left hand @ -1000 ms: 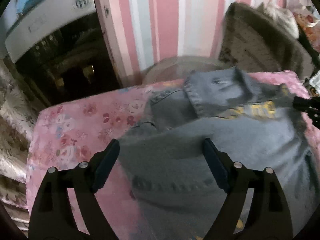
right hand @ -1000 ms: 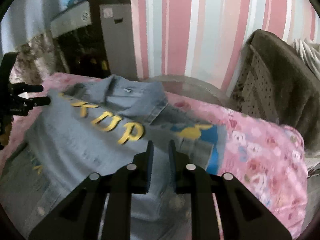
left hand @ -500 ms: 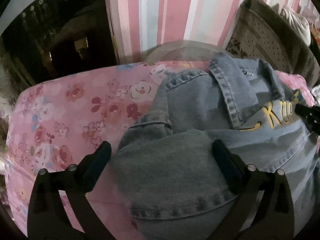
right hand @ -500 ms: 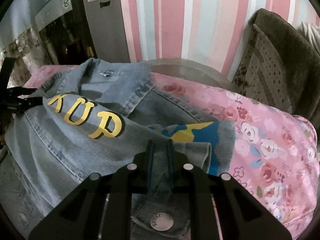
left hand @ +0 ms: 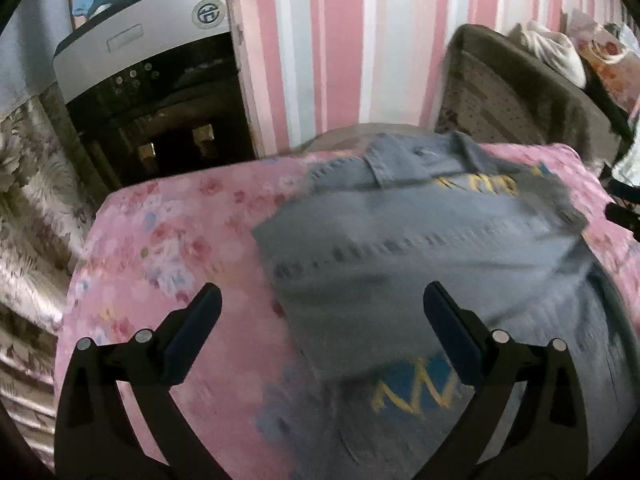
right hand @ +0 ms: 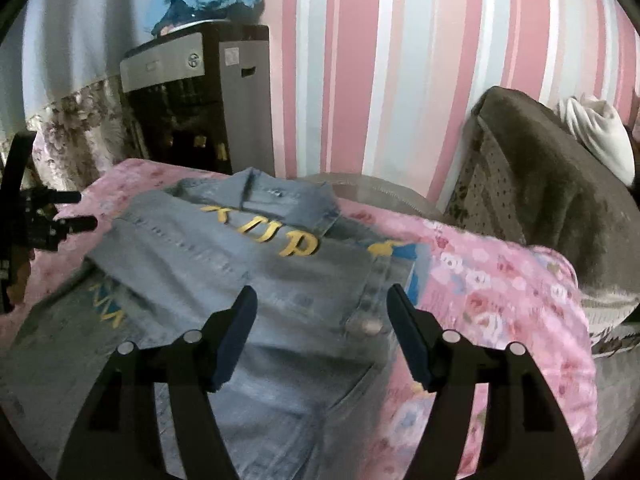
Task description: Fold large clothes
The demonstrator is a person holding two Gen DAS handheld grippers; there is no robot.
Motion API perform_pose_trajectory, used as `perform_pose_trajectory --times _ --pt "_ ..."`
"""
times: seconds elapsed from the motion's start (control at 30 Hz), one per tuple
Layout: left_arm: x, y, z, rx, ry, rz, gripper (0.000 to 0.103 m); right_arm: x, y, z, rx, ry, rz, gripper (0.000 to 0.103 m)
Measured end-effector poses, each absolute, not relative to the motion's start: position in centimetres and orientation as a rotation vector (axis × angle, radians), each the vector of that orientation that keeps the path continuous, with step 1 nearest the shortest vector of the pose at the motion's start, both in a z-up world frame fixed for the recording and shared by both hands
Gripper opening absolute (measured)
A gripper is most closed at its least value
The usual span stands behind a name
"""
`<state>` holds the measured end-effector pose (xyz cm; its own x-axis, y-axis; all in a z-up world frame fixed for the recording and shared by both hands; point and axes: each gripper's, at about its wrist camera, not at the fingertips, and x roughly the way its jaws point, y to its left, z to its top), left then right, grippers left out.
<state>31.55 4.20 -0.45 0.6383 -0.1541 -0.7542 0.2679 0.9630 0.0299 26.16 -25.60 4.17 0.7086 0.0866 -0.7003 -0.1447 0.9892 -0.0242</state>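
Motion blur smears the folded blue denim jacket [left hand: 420,264]; its yellow lettering [left hand: 480,186] is unreadable in left wrist view. Jacket bottom is cut off by frame edge. Pink floral bedspread [right hand: 500,288] is blurred too.

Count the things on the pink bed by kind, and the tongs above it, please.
Denim jacket: 1
Pink flowered bedcover: 1
Tongs: 2, the left tongs and the right tongs, both open
Total: 4

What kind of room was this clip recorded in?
Most likely a home bedroom or living room: pink striped wallpaper, a floral pink bedcover under the denim jacket, and a brown upholstered chair beside it.
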Motion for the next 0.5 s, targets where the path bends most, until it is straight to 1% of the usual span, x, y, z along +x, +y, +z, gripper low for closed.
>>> perform_pose_trajectory --times 0.17,0.3,0.37,0.5 --pt "27.6 3.0 -1.6 0.166 0.845 -0.239 0.100 23.3 -25.1 3.2 -0.047 0.777 0.126 0.068" --pt "25.2 3.6 -2.3 0.165 0.853 -0.229 0.100 20.5 -25.5 2.1 0.021 0.800 0.099 0.071" --pt "24.1 4.2 -2.7 0.167 0.858 -0.219 0.100 19.0 -25.3 1.9 0.024 0.796 0.093 0.074" --pt "22.1 5.4 -3.3 0.146 0.875 -0.206 0.100 16.0 -24.6 1.3 0.031 0.828 0.077 0.075"
